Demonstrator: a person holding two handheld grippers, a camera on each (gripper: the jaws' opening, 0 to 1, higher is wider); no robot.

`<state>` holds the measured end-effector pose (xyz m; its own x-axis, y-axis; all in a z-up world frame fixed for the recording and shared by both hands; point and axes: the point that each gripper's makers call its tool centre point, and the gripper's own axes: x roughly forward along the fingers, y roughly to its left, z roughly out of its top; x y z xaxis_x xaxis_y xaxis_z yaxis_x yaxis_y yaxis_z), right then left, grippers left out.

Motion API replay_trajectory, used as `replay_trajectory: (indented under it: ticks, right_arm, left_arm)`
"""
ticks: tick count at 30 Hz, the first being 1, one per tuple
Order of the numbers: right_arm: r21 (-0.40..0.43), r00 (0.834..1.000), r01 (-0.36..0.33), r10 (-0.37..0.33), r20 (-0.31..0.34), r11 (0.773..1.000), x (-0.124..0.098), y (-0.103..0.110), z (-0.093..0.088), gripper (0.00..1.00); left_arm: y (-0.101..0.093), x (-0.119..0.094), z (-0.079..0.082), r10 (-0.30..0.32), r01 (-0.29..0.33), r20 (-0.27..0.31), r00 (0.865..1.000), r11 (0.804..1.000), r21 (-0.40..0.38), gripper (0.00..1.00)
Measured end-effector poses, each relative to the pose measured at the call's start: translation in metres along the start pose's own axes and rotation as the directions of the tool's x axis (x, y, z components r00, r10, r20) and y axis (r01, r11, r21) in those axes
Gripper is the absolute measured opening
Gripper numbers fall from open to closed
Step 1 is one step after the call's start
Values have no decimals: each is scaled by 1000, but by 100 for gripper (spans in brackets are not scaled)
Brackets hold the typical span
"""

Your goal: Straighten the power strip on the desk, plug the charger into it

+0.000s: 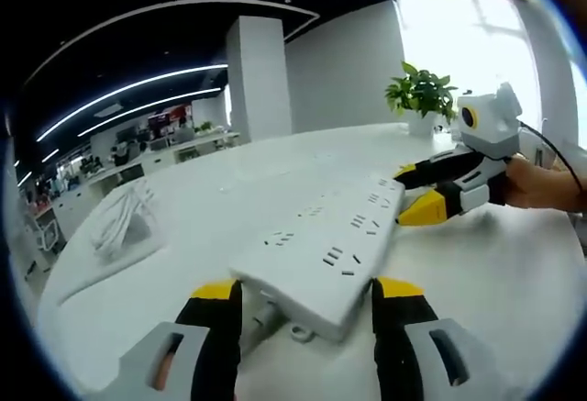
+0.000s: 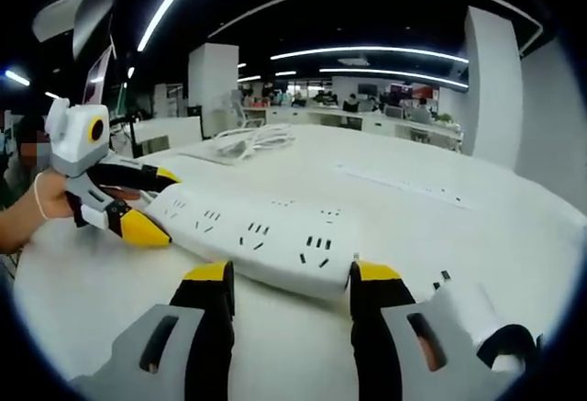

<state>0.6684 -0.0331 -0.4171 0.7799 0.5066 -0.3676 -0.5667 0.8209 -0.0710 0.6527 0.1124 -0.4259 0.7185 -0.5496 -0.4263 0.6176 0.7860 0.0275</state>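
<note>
On the desk, strip is rigid, light, probably slick; left gripper and right gripper each straddle an end, jaws spread, seemingly not clamped.

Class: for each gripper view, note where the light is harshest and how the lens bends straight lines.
Left gripper view: the bright window washes out white behind the green potted plant; right gripper view: the ceiling light strips curve into arcs, while the long white power strip stays evenly lit.

I see an open office with a dark ceiling crossed by curved light strips. A white pillar rises behind the white bench; a potted plant sits against a bright window.
</note>
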Motion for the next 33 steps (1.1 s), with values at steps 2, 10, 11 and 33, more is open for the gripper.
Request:
replay_trajectory:
  ticks: [2,10,11,33]
  right_arm:
    - [3,1000,8,-8,-2,1000,-1,-1,0,49]
    - [24,998,55,-55,-8,998,-8,-7,-2,45]
    - [24,998,60,-59,-8,998,-8,-7,-3,45]
    - [27,991,130,-129,-23,991,-18,-17,-7,43]
  left_arm:
    - [0,2,1,-8,8,-5,1000,1000,6,57]
    - [1,10,5,-60,61,-13,998,998,31,57]
    - [1,10,5,-64,64,-14,998,997,34,57]
    - [-3,27,13,-140,146,-64,988,986,85,58]
